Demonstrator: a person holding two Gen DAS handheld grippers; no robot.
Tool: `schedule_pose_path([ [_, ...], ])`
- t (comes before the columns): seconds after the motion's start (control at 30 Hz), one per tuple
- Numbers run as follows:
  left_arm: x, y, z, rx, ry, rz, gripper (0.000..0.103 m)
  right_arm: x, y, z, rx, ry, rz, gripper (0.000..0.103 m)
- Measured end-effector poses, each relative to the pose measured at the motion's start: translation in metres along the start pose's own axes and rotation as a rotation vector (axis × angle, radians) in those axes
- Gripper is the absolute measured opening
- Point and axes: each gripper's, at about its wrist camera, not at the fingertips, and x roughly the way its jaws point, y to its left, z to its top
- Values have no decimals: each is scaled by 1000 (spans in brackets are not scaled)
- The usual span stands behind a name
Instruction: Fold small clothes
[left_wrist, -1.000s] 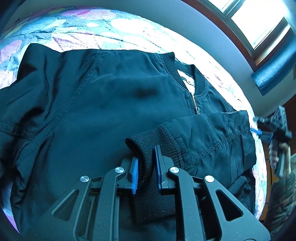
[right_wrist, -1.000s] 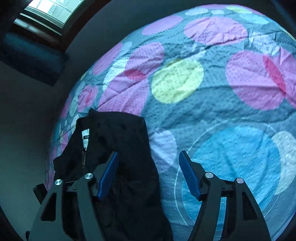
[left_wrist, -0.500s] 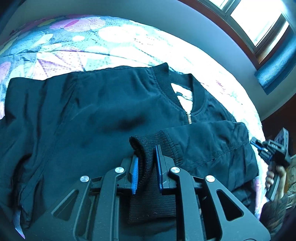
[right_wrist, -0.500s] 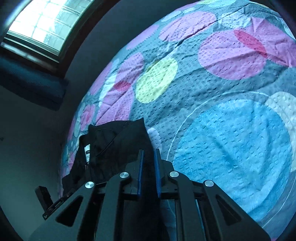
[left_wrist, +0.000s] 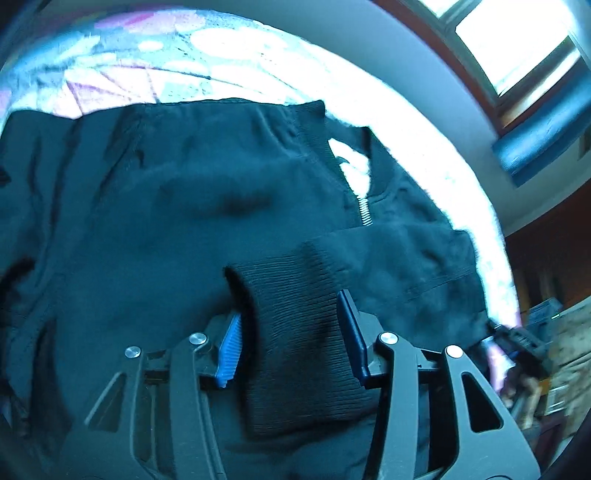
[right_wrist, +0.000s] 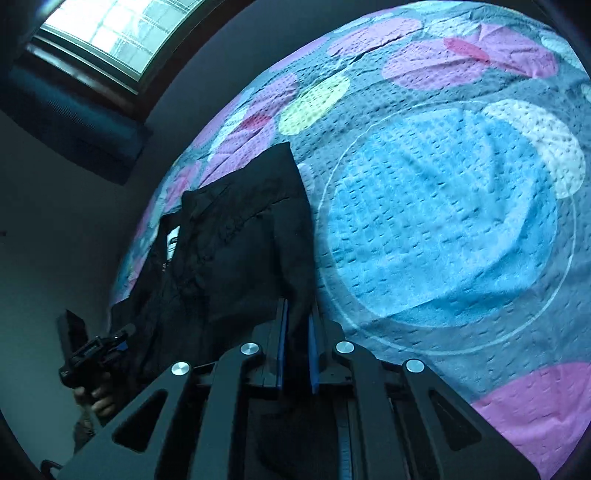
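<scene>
Here the sleeve fold is the step in hand. One black jacket (left_wrist: 207, 229) lies spread on the bed (right_wrist: 443, 229), its quilt patterned with coloured circles, collar and zipper (left_wrist: 364, 210) toward the far side. One sleeve is already drawn across the chest, and its ribbed cuff (left_wrist: 295, 332) sits between the pads of the left hand-held gripper (left_wrist: 290, 332), whose jaws are opening, so the cuff is being let go and lies loose between them. The right hand-held gripper (right_wrist: 297, 343) is closing its jaws, and a fold of dark cloth at the jacket's right edge is pinched between the blue pads.

Next, I judge, the left should back clear without dragging the cuff, while the right lifts its edge and carries it over the body.

Counted: one jacket, two hand-held grippers, one window (right_wrist: 107, 40).
</scene>
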Motion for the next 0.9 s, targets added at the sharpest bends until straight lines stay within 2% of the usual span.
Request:
schedule_pose_path([
  [0.13,5,-10,-6,84,-22,77,46,5,-9,-2,31,-8,20,10],
  [0.2,2,-12,-6,103,-33,89,47,-1,-14,-1,62,-8,53,15],
  [0.3,-7,-11,-8,102,-46,81,50,-24,-15,-2,74,-59,45,19],
  [0.37,-20,-7,-12,93,-72,74,57,-42,-12,-5,69,-109,6,19],
  [0.43,-31,-2,-16,84,-95,64,61,-55,-6,-10,64,-141,7,19],
  [0.53,-51,7,-29,63,-121,45,63,-65,14,-19,32,-146,25,27],
  [0.63,-73,19,-46,63,-147,62,66,-63,37,-29,-11,-124,48,33],
  [0.77,-109,51,-69,40,-178,96,72,-47,70,-45,-62,-75,77,46],
  [0.9,-157,112,-91,-58,-214,120,74,-30,98,-62,-102,-26,107,48],
])
